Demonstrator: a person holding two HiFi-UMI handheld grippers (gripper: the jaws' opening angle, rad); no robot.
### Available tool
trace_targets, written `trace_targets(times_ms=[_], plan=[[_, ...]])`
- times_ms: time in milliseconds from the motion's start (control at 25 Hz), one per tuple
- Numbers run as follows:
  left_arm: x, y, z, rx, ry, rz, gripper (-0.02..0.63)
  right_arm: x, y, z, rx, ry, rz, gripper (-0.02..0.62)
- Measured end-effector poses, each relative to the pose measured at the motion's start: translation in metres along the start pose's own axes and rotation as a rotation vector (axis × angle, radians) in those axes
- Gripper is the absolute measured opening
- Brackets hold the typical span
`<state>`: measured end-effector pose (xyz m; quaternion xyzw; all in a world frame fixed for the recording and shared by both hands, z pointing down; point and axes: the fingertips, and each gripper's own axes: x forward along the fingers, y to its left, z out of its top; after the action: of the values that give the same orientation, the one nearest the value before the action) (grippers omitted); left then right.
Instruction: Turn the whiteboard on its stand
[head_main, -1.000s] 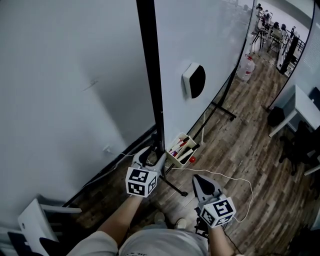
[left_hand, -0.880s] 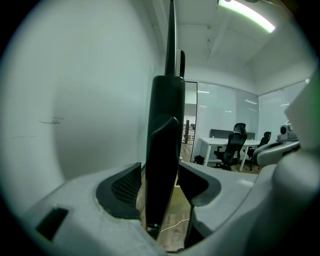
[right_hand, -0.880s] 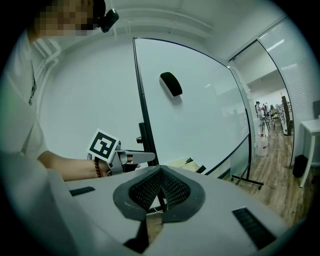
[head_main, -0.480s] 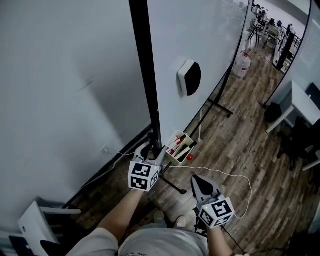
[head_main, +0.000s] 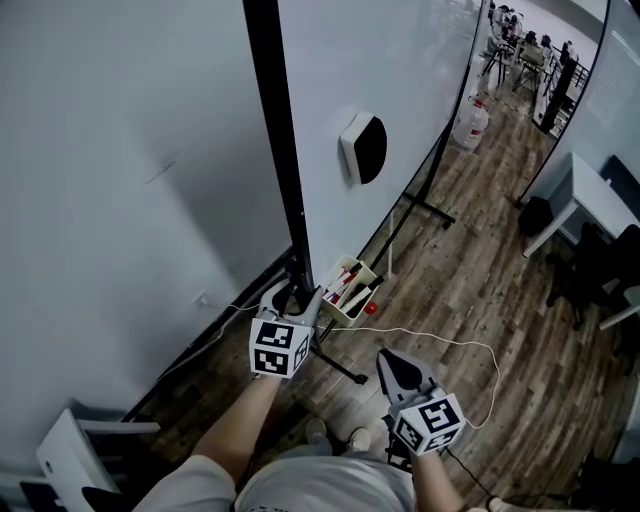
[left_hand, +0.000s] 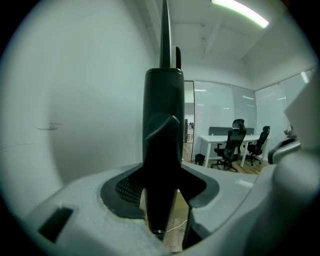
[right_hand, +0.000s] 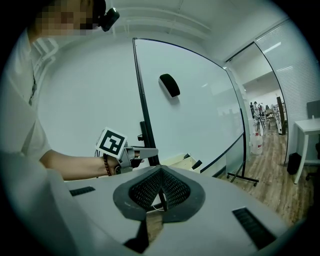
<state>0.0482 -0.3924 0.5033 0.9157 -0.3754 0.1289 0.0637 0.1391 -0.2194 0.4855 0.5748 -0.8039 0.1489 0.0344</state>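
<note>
Wood-plank floor (head_main: 470, 250) bearing the black foot bars of the whiteboard stand (head_main: 428, 208), a loose white cable (head_main: 470, 345), a distant water jug (head_main: 467, 122), a white desk (head_main: 560, 200) and black office chairs (head_main: 590, 280).

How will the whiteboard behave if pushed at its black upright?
Whiteboard: probably stiff, being a large framed panel. Likely swings slowly, not lightly, given its size. The marker tray at its lower edge and the eraser could shake loose.
</note>
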Motion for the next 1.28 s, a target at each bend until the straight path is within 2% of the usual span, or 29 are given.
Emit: trace_targets(times_ms=[560, 1080, 1280], plan=[[-0.028, 0.003, -0.008, -0.007, -0.005, 0.023, 0.196, -0.024, 0.012, -0.003, 0.003, -0.016, -0.008, 0.006], [-0.129, 0.030, -0.040, -0.010, -0.031, 0.027, 0.195, -0.022, 0.049, -0.016, -0.001, -0.007, 0.068, 0.006], [-0.194, 0.045, -0.068, -0.030, -0.037, 0.054, 0.195, -0.028, 0.098, -0.036, -0.007, 0.003, 0.093, 0.006]])
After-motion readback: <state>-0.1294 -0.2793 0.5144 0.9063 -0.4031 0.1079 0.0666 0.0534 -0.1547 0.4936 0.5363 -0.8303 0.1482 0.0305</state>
